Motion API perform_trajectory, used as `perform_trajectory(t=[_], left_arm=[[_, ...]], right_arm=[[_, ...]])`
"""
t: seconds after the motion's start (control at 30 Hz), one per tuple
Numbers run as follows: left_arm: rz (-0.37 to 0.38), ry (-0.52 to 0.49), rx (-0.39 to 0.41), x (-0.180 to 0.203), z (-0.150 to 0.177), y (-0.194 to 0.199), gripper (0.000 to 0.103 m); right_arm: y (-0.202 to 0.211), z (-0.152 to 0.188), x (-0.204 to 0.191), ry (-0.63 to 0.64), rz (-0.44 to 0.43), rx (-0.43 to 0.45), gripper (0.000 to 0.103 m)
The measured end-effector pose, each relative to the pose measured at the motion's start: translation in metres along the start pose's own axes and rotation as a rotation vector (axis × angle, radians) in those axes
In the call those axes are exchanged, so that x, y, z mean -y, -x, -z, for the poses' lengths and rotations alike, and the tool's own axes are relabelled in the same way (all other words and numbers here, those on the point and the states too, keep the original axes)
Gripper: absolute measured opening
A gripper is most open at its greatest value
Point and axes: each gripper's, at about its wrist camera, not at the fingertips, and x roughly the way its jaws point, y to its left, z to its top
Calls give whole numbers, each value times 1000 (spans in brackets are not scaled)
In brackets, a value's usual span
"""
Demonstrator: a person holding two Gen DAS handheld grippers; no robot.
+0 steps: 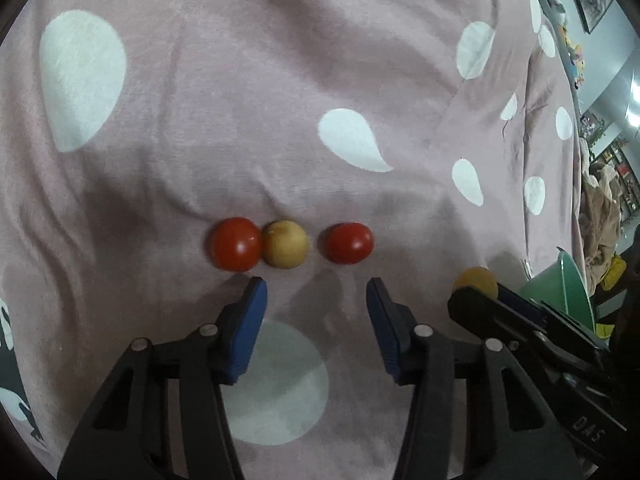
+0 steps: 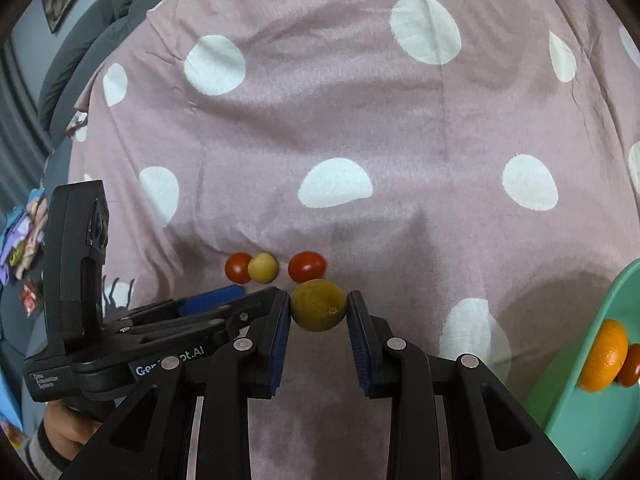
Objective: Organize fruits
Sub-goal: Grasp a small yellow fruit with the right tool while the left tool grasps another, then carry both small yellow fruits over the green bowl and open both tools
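Three small fruits lie in a row on the pink spotted cloth: a red tomato (image 1: 235, 244), a yellow fruit (image 1: 285, 243) touching it, and a second red tomato (image 1: 347, 243) a little apart to the right. My left gripper (image 1: 316, 300) is open and empty just in front of them. My right gripper (image 2: 318, 307) is shut on a yellow-green round fruit (image 2: 318, 305), held just in front of the row (image 2: 276, 267). That fruit also shows in the left wrist view (image 1: 475, 280) at the right.
A green bowl (image 2: 576, 412) at the right holds an orange (image 2: 604, 356) and a dark red fruit (image 2: 630, 365); its rim shows in the left wrist view (image 1: 576, 292). The cloth (image 1: 240, 120) stretches far ahead. Clutter lies beyond the cloth's edges.
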Motion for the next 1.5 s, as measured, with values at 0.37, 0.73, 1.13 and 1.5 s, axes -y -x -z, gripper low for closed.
perform_trajectory(t=[0.37,0.73,1.13,1.5], left_arm=[[-85,-25,20,12,-12,-16,44],[-62,-132,18,26,-13,-19,29],[-128,-141,23,17,-19,-24,27],[-136,-138,59,24,-22,-12,27]], right_arm=[[6,1,2,7,-17,21,30],[9,2,3,7,-41,41,30],[10,2,4,15,-36,46,30],[14,3,2,19,-29,43,30]])
